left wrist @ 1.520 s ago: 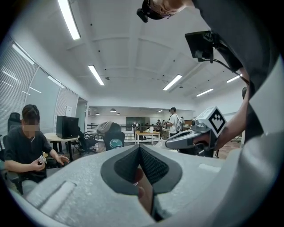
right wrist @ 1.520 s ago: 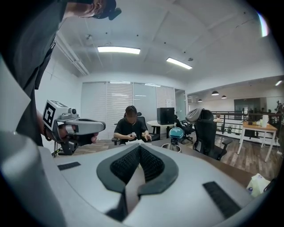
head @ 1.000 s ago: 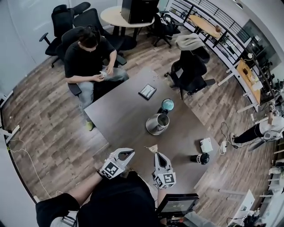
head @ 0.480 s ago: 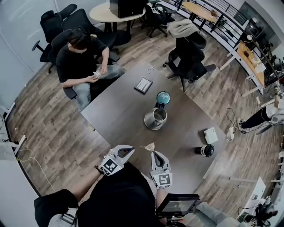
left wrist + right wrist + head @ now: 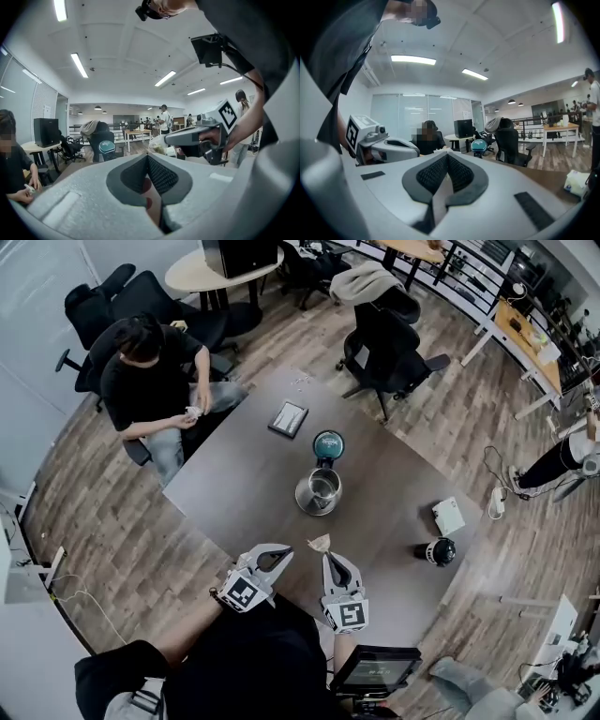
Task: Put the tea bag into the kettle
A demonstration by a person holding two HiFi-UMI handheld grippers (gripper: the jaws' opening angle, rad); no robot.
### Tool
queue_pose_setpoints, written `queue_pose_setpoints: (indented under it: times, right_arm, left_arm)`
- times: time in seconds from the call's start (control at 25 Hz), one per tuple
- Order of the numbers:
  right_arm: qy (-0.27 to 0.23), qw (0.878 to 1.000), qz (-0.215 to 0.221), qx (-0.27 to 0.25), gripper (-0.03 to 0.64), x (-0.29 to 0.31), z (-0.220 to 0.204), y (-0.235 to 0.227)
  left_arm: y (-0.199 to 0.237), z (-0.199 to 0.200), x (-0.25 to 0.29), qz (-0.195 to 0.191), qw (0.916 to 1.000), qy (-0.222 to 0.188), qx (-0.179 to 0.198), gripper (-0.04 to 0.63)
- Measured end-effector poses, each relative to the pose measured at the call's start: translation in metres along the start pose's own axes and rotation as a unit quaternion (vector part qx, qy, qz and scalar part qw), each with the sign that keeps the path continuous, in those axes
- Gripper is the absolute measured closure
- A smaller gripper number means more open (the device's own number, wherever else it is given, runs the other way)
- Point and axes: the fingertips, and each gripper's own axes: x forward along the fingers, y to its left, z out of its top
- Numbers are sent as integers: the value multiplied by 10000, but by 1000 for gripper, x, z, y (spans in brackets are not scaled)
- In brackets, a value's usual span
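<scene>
An open steel kettle (image 5: 319, 491) stands mid-table, with its teal lid (image 5: 328, 443) just behind it. Near the table's front edge, my right gripper (image 5: 328, 559) is shut on a pale tea bag (image 5: 320, 543) that sticks out of its tip toward the kettle. The left gripper view shows that tea bag (image 5: 158, 145) at the right gripper's (image 5: 171, 139) tip. My left gripper (image 5: 281, 554) hovers just left of it, jaws shut. A thin pale-reddish strip shows in the gap below its pads (image 5: 159, 176); I cannot tell what it is.
A black tablet (image 5: 288, 418) lies at the table's far side. A white box (image 5: 448, 517) and a black cylinder (image 5: 436, 550) sit at the right. A seated person (image 5: 145, 381) is at the far left corner, and office chairs (image 5: 389, 343) stand beyond.
The head view has drifted, so the table sits a little higher and further left in frame. Both grippers stay side by side near the front edge, the tea bag still held.
</scene>
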Motion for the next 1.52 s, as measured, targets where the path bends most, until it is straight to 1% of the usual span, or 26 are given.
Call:
queue_pose_setpoints:
  times: [0.08,0.12,0.24,0.36,0.44,0.6,0.72,0.84,1.04,1.16,1.36,1.52]
  right_arm:
    - [-73,9997,-113,205,607,7,5,-3]
    - [-83,9995,-188,252,607,13,7,-3]
    - [-49,9986,-436,284,607,29,16,3]
    - [-22,9969,-754,241,607,42,22,5]
    - [-1,9950,-982,178,607,50,21,1]
    - [80,9912,-1322,53,607,60,17,-3]
    - [74,9883,-1523,11,607,68,16,-5]
    - [18,9876,-1572,-41,607,80,18,-3]
    - [-136,9859,-1667,-43,607,97,25,-4]
    - [-129,9855,-1691,-53,607,98,23,-1]
    - [-182,9851,-1706,-119,607,109,23,-3]
    - [-97,9845,-1743,-140,607,116,22,-8]
  left_arm:
    - [13,-4,4,-43,10000,7,72,603]
    - [21,-3,6,-81,10000,-15,44,603]
    - [43,-2,6,-342,9994,-93,-5,603]
    - [63,-2,3,-656,9975,-263,78,603]
    - [77,-10,6,-829,9961,-271,133,603]
    - [101,-18,15,-997,9944,-344,22,603]
    - [108,-14,15,-1201,9915,-494,7,603]
    - [112,-11,9,-1375,9888,-588,0,603]
    - [128,-12,10,-1374,9891,-519,-70,603]
    - [130,-15,10,-1375,9892,-487,-133,603]
    - [141,-12,10,-1332,9894,-582,50,603]
    - [146,-16,9,-1344,9890,-611,53,603]
